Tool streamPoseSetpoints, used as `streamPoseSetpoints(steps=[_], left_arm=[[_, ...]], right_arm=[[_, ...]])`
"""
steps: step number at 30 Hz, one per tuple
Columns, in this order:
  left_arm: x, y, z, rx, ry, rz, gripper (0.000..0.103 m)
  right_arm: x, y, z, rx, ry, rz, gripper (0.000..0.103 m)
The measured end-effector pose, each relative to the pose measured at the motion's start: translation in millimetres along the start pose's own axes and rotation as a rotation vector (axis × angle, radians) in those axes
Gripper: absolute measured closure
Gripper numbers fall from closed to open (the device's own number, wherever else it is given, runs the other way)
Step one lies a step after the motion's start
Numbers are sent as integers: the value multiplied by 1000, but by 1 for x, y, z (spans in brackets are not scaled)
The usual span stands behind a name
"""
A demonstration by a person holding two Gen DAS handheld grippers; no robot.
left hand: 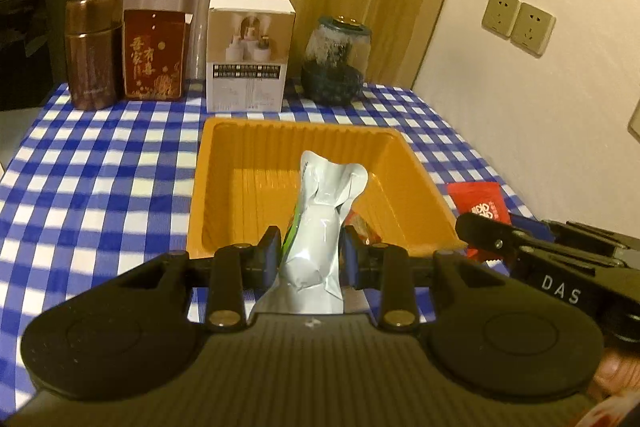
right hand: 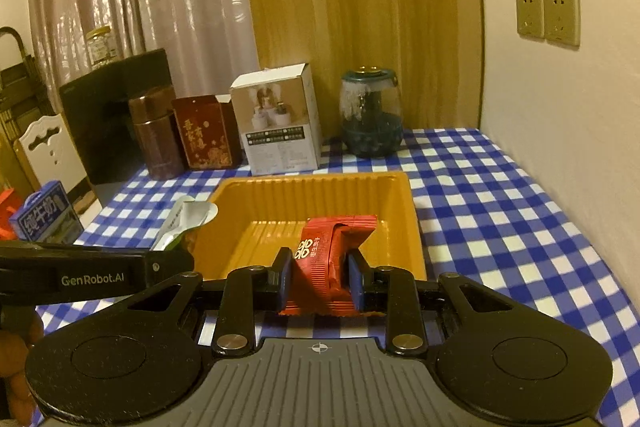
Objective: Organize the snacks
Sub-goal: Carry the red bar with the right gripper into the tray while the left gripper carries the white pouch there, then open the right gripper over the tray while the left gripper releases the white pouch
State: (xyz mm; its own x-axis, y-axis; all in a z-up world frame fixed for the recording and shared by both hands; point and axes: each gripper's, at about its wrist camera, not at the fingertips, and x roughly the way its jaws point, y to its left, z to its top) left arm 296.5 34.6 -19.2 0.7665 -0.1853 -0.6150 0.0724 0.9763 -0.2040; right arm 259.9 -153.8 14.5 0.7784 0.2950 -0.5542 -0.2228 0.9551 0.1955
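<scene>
A: What is given by the left wrist view that is missed by the other?

B: The silver packet [left hand: 320,227] is seen whole there, pinched between the nearly closed pads of the left gripper [left hand: 309,255] and held up over the near edge of the orange tray [left hand: 256,163]. At the far right, part of the right gripper's body is seen, with a red packet [left hand: 478,205] beyond it.

A: And from the right wrist view?

B: At the left, a blue carton [right hand: 44,213] and a white chair back [right hand: 50,151] are shown beside the table. The right gripper [right hand: 319,277] is seen narrowly closed on the red packet, held above the tray's near rim. The tray's floor is seen bare where it shows.

A: The surface and the room?

B: A blue-and-white checked cloth [right hand: 500,207] is spread over the table. Along its far edge, left to right, a brown canister [left hand: 94,51], a red tin [left hand: 154,55], a white box [left hand: 248,55] and a glass jar [left hand: 336,59] are lined up. Curtains are hung behind, and two wall sockets [right hand: 547,17] are set at the right.
</scene>
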Motion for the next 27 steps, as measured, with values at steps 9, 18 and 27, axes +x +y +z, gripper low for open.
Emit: streamPoseSetpoints(steps=[9,18,27], left_arm=[[37,19,27,-30,-19,-14,74],[67,30,29,-55,-11,-1,74],[85,33,29,-57,-15,13,73]], right_arm=[[42,-10,20,11,-3,-11,73],[81,-28,23,69,32,-35,73],[102,-33,20,74,56,-47,73]])
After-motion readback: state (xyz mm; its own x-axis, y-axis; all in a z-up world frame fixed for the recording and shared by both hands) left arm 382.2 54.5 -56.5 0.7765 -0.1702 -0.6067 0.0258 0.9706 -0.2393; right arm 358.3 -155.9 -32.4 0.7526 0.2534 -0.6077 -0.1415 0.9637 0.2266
